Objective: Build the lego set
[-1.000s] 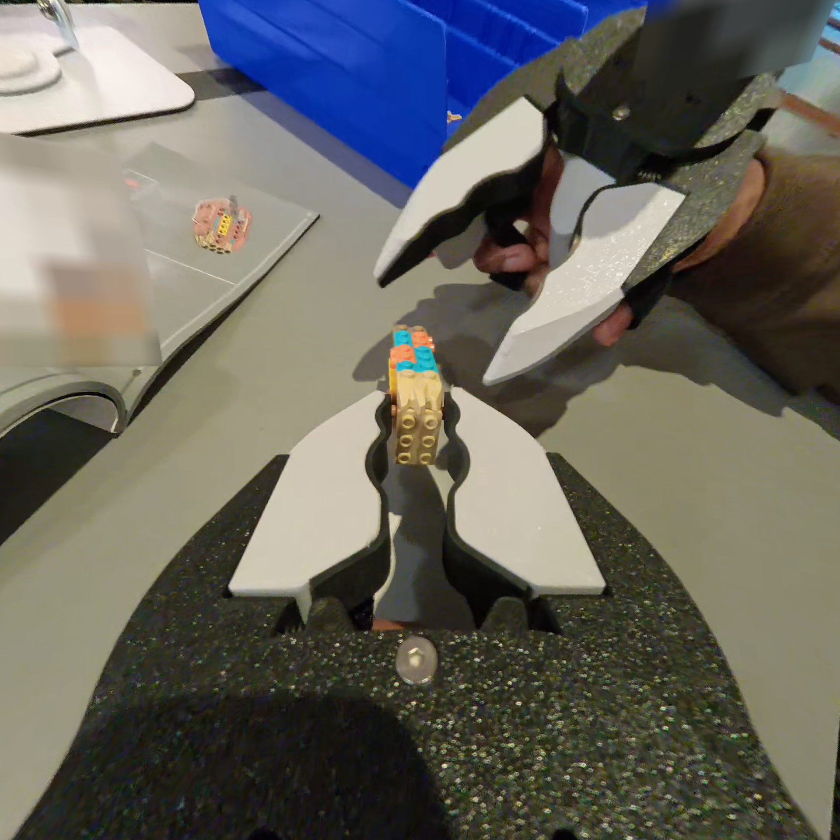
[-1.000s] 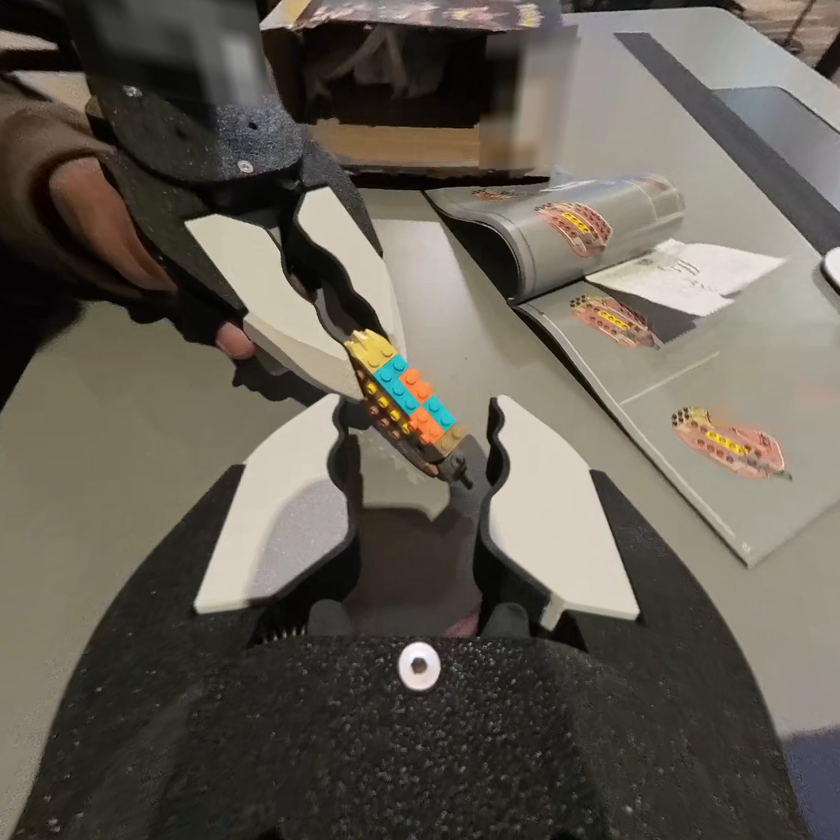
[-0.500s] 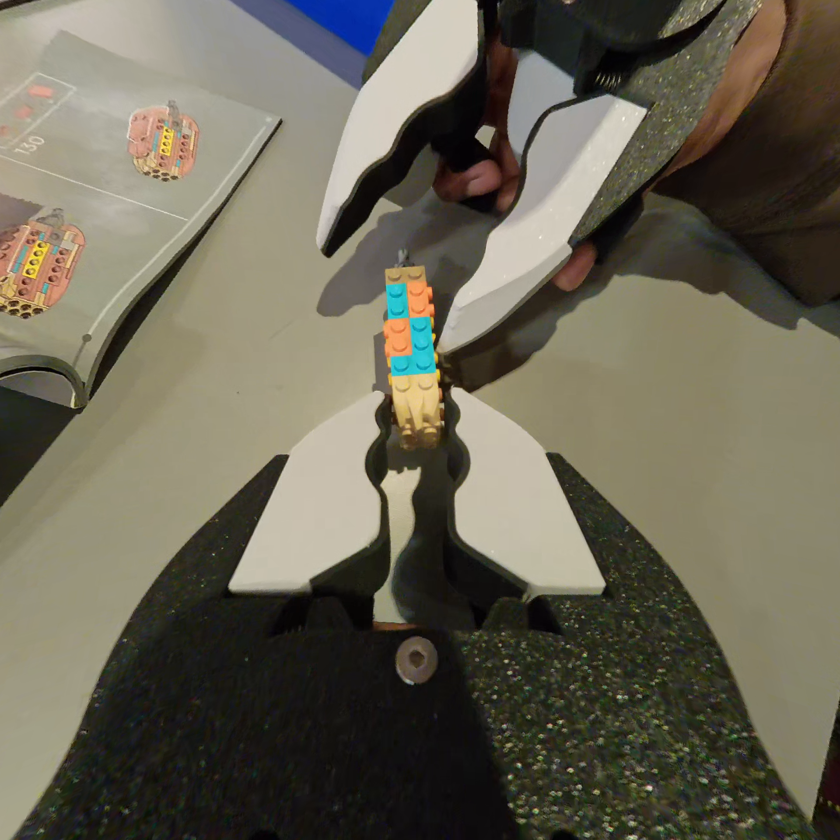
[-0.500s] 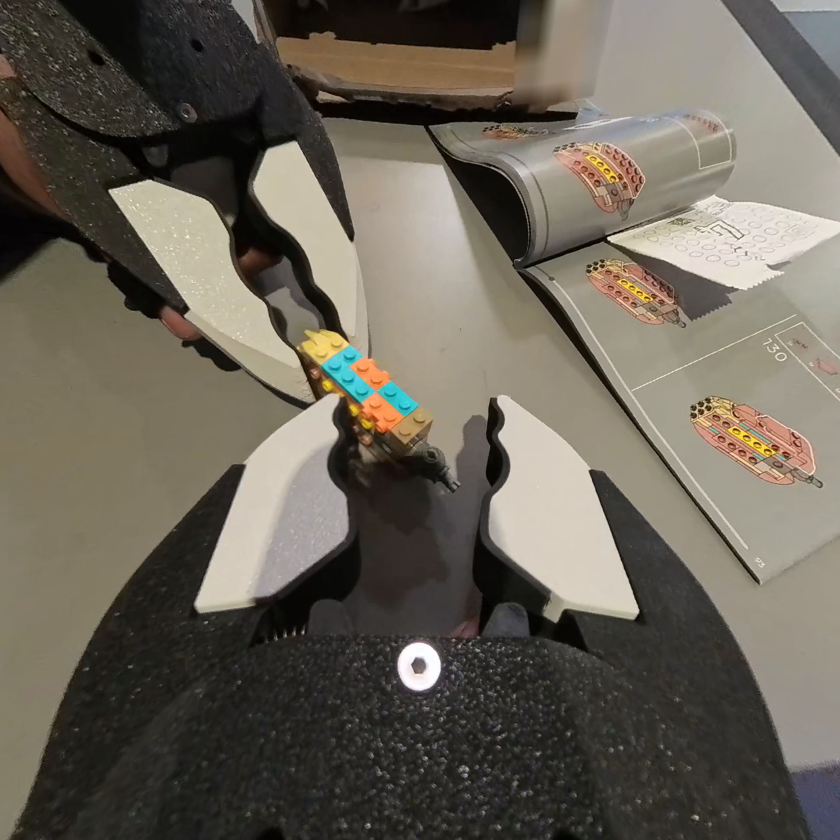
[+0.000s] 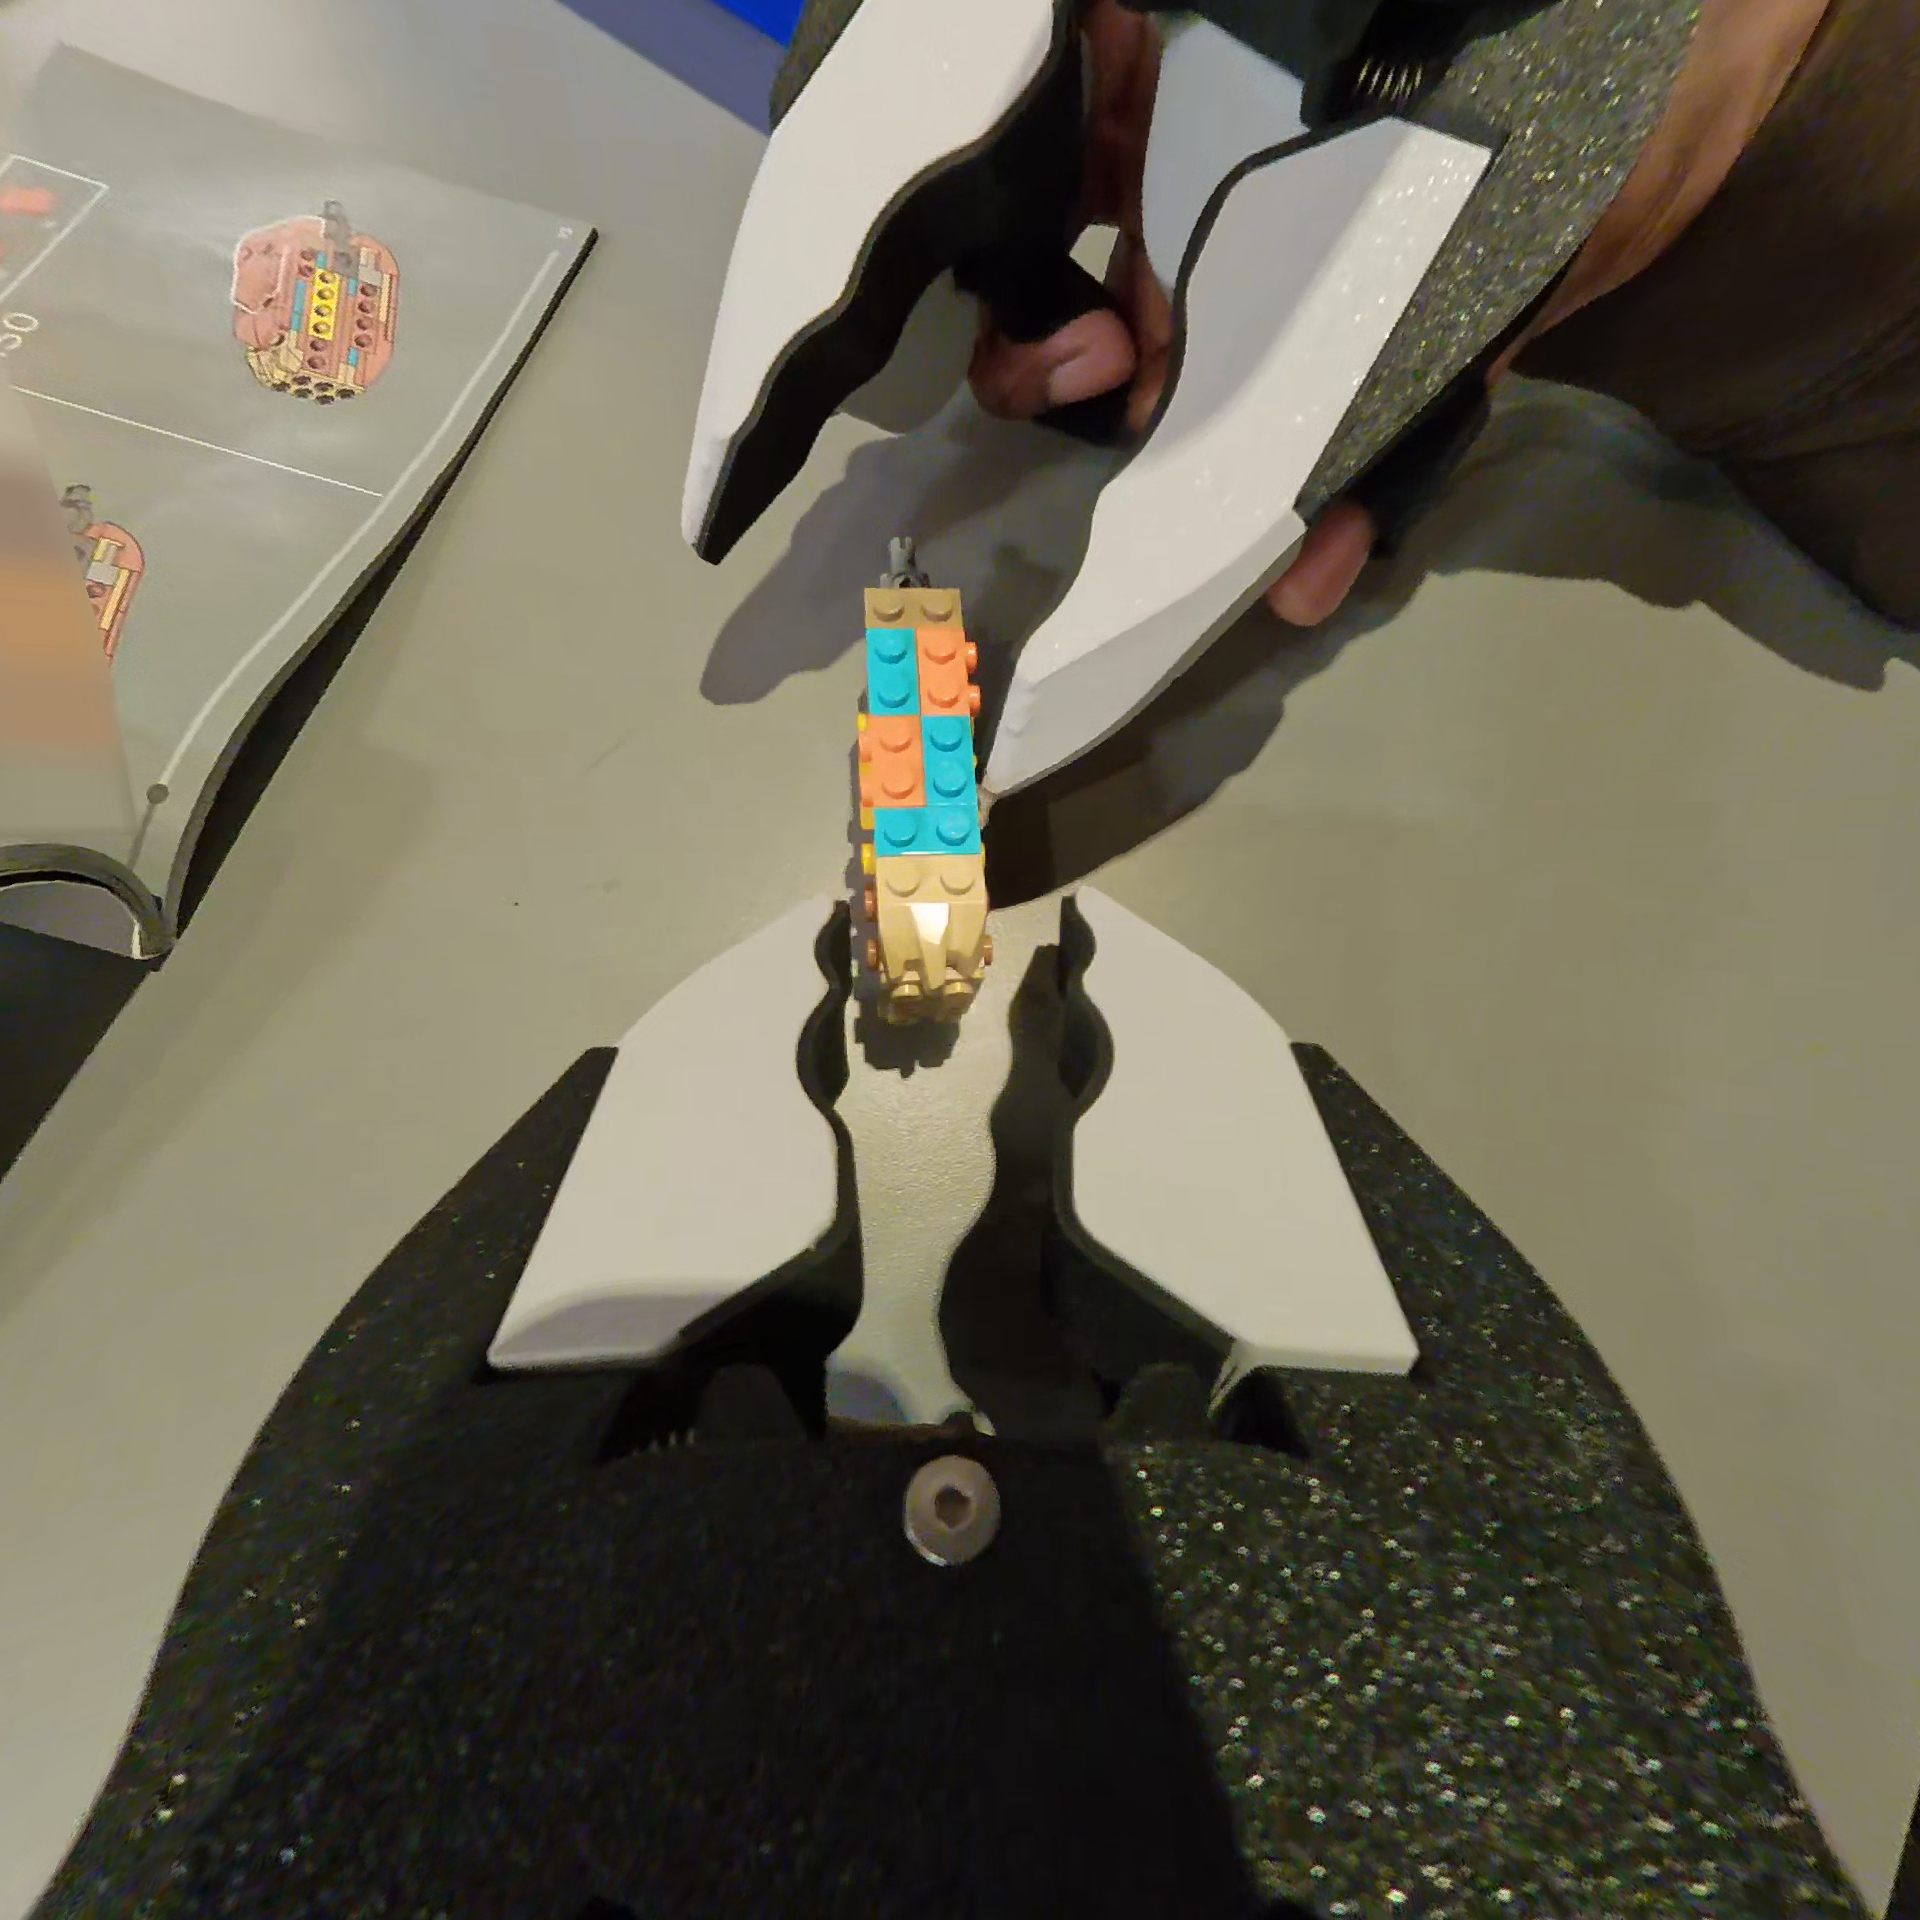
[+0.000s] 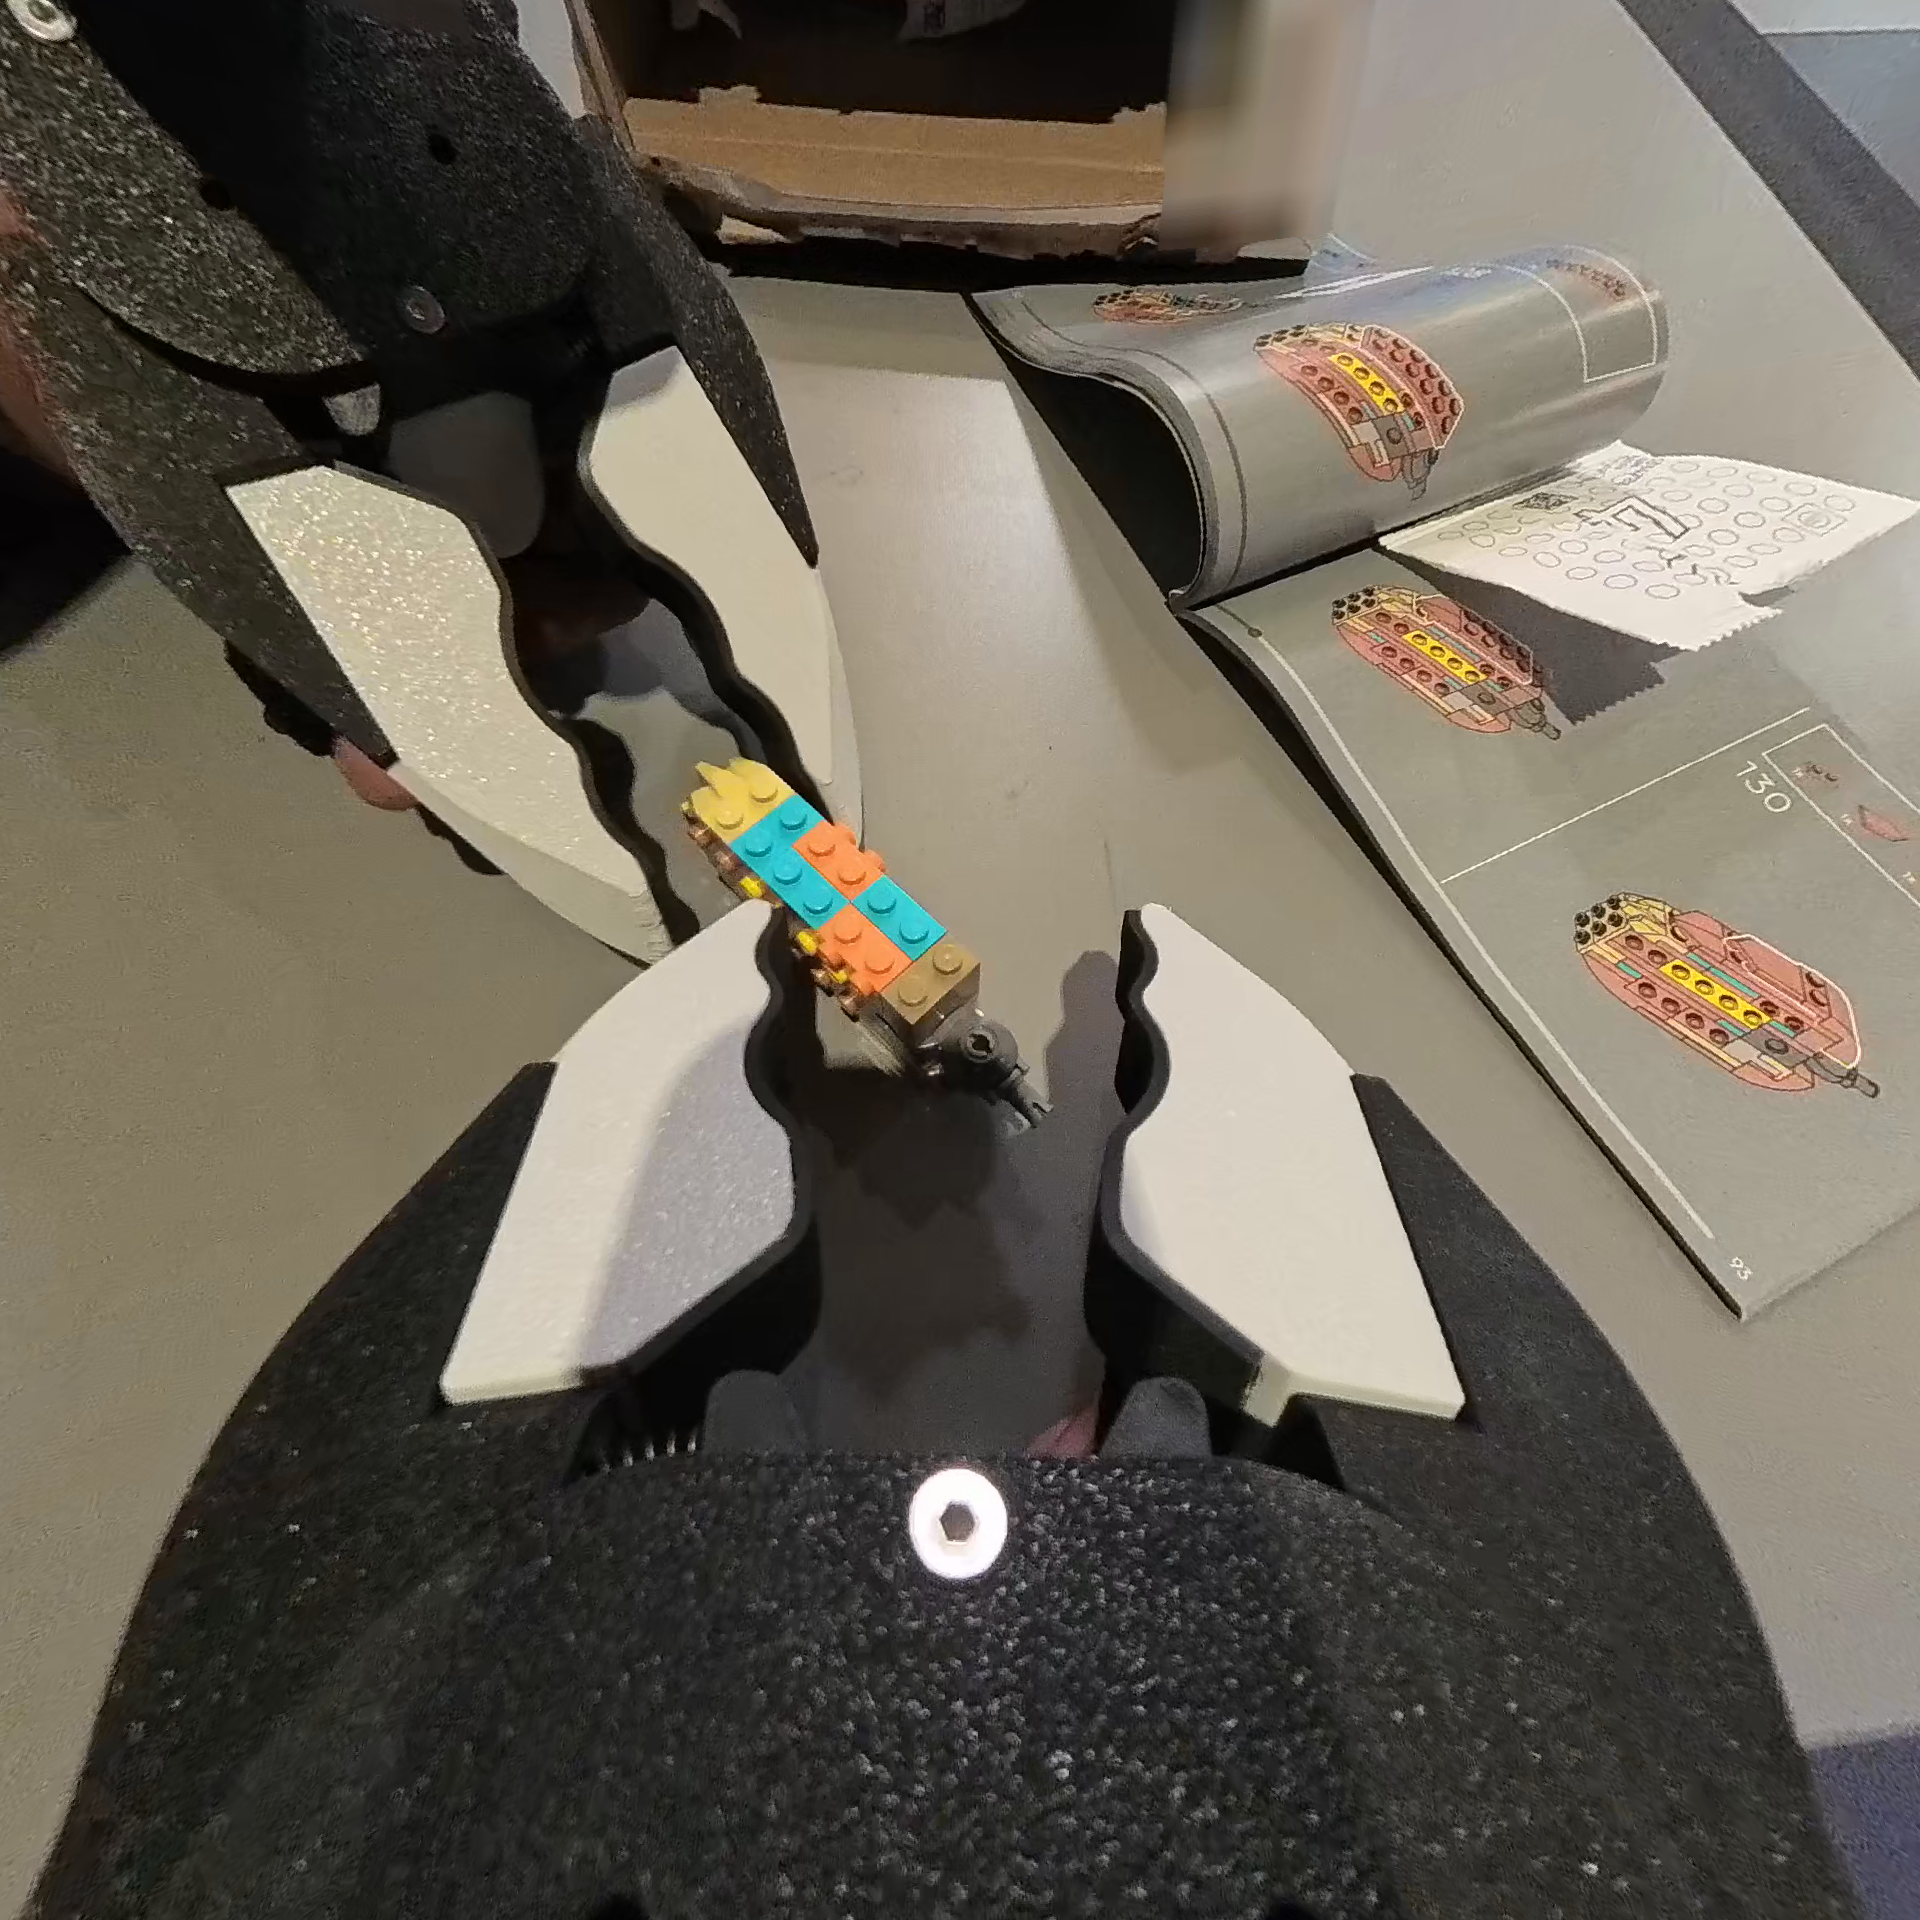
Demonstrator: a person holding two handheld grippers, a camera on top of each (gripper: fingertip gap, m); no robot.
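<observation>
On my left wrist feed, the lego build (image 5: pixel 920 790) stands on the grey table (image 5: pixel 1455 1039) as a narrow strip running away from me. Its studded top is a patchwork of teal and orange plates, with a tan block at the near end, a brown-tan plate at the far end and a small dark grey piece poking out beyond that. Yellow and brown studs show along its left side.

My left gripper (image 5: pixel 940 925) has its jaws parted a little wider than the build; the tan end sits between the tips and I see a gap on each side, so it holds nothing. My right gripper (image 6: pixel 945 920) is spread wide and empty, with the build's dark grey end lying in the opening. From the left feed, one of its fingertips (image 5: pixel 1013 764) is just beside the teal plates; I cannot tell whether it touches.

An open instruction booklet (image 6: pixel 1579 831) lies beside the build.
</observation>
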